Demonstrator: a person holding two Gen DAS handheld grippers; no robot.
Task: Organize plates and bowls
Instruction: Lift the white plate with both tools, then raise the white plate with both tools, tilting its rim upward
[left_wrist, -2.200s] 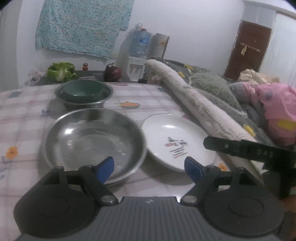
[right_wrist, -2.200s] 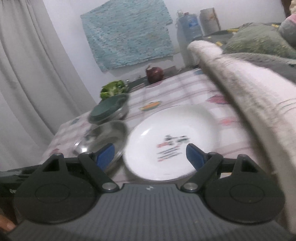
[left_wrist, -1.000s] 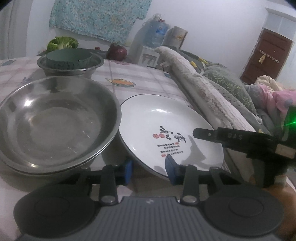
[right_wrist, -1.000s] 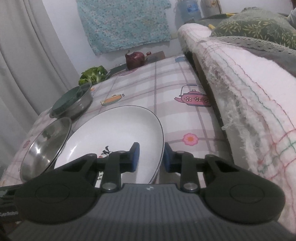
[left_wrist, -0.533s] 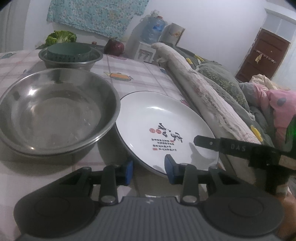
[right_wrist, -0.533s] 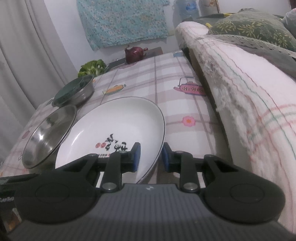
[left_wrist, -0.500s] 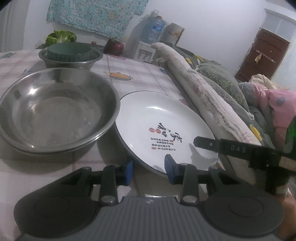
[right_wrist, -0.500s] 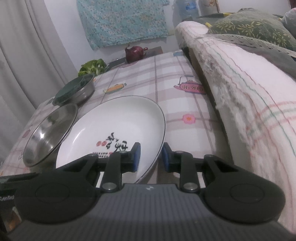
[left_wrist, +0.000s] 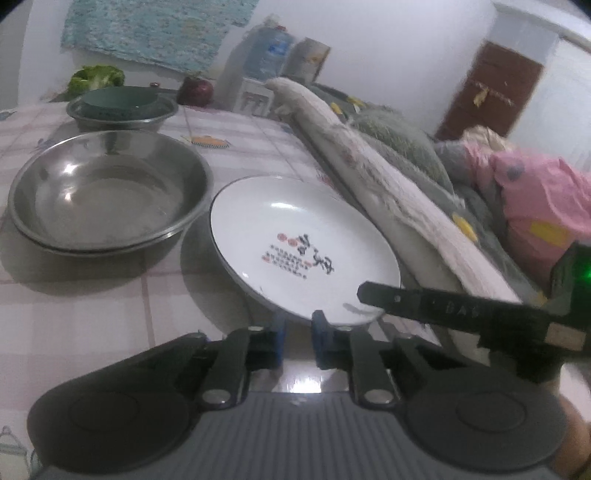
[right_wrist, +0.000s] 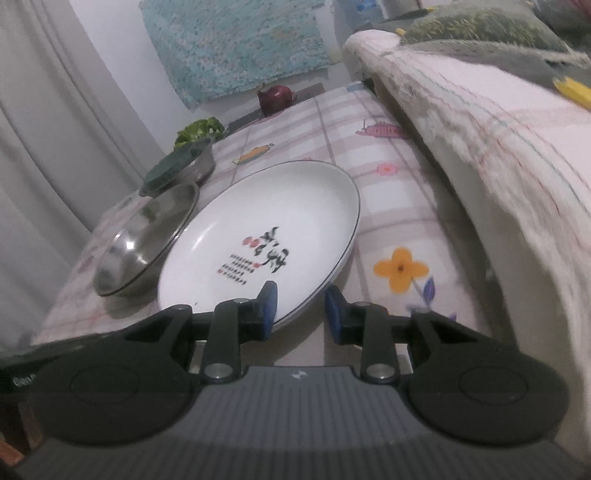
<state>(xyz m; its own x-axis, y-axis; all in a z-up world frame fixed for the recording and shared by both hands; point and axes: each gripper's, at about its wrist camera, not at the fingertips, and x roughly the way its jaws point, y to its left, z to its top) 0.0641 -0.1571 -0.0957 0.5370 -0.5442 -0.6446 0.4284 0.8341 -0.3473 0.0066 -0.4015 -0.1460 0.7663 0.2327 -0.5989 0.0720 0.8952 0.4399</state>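
Observation:
A white plate with red and black print hangs tilted just above the checked tablecloth. My left gripper is shut on the plate's near rim. My right gripper has the plate rim between its jaws. They are opening: the left pad lies over the rim and the right pad stands clear of it. Left of the plate sits a large steel bowl. Behind it, a dark green bowl sits inside a smaller steel bowl.
A rolled pale blanket runs along the table's right edge, close to the plate. A red onion and broccoli lie at the far end. A curtain hangs along the table's left side.
The left jaws have shut on the plate's near rim. The plate has come up off the cloth and tilted. The right jaws have widened around the rim, and both grippers drew back.

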